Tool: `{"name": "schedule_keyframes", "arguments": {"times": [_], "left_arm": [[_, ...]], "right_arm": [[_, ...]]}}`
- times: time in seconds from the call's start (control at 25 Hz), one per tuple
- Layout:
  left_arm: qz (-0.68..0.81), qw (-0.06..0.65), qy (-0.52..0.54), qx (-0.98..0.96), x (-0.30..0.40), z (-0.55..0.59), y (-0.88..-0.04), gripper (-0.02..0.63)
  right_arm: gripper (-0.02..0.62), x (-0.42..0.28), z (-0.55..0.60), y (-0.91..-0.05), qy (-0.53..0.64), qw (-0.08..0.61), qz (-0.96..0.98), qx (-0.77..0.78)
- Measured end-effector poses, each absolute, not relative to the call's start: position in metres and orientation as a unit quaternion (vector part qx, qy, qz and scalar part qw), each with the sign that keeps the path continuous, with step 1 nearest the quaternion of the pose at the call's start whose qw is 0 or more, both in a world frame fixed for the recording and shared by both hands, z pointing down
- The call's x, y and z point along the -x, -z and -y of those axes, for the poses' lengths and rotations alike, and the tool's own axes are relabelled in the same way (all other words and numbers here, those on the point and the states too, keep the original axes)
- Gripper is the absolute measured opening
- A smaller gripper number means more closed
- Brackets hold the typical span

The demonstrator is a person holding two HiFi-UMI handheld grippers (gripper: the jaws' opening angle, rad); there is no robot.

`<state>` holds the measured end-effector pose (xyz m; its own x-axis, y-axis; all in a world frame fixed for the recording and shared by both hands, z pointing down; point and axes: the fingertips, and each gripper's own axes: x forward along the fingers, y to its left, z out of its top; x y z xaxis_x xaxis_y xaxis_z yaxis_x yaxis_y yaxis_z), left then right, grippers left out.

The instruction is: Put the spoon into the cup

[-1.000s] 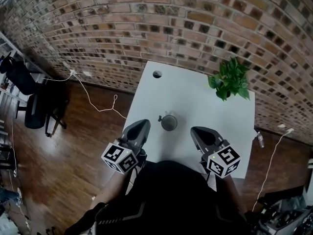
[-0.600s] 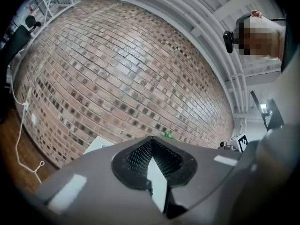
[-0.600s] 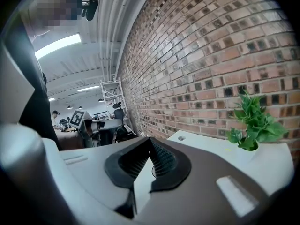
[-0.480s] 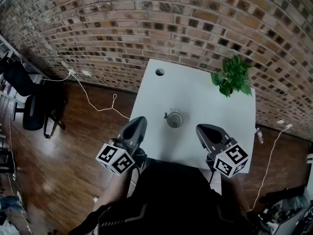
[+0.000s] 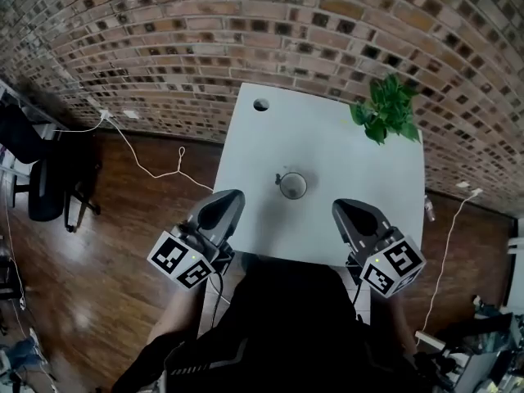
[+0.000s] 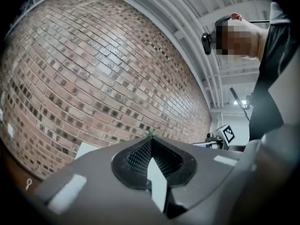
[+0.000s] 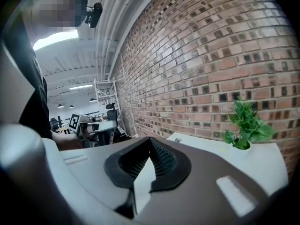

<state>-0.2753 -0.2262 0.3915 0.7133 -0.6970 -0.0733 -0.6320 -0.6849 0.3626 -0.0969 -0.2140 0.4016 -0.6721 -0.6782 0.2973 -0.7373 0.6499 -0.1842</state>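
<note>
Nearest, the left gripper point(image 5: 229, 200) and the right gripper point(image 5: 342, 209) hang at the near edge of the white table point(image 5: 246, 162), each with its jaws pressed together on nothing. Beyond and between them the cup point(image 5: 292, 185) stands upright, well apart from both. No spoon lies on the bare tabletop. A small dark stub at the cup's left rim may be the cup's handle or the spoon, too small to tell. So the task looks either finished or unstarted, and the next move calls for finding the spoon. Farther off are a plant point(image 5: 387, 115) and the brick wall point(image 5: 246, 23).
</note>
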Motion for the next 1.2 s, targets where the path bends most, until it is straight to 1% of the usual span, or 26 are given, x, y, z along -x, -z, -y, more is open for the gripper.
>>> {"name": "schedule_keyframes", "arguments": {"times": [0.16,0.28,0.48,0.68,0.8,1.0,1.2], "left_arm": [[0.411,0.123,0.063,-0.901,0.268,0.229,-0.378,0.000],[0.449,0.131,0.071,-0.881,0.264,0.225,-0.364,0.000],[0.454,0.133,0.073,-0.878,0.244,0.219,-0.337,0.000],[0.450,0.142,0.053,-0.880,0.216,0.219,-0.340,0.000],[0.440,0.125,0.043,-0.888,0.204,0.218,-0.335,0.000],[0.440,0.159,0.033,-0.883,0.189,0.218,-0.340,0.000],[0.429,0.133,0.022,-0.893,0.166,0.218,-0.339,0.000]], "right_arm": [[0.006,0.082,0.215,-0.399,-0.145,0.088,0.904,-0.393],[0.006,0.066,0.221,-0.378,-0.122,0.074,0.912,-0.384],[0.006,0.024,0.224,-0.333,-0.075,0.037,0.916,-0.391],[0.006,-0.012,0.222,-0.342,-0.092,0.033,0.906,-0.412],[0.006,-0.018,0.218,-0.346,-0.103,0.023,0.905,-0.412],[0.006,-0.017,0.209,-0.343,-0.095,0.026,0.915,-0.392],[0.006,-0.030,0.203,-0.345,-0.103,0.015,0.915,-0.389]]}}
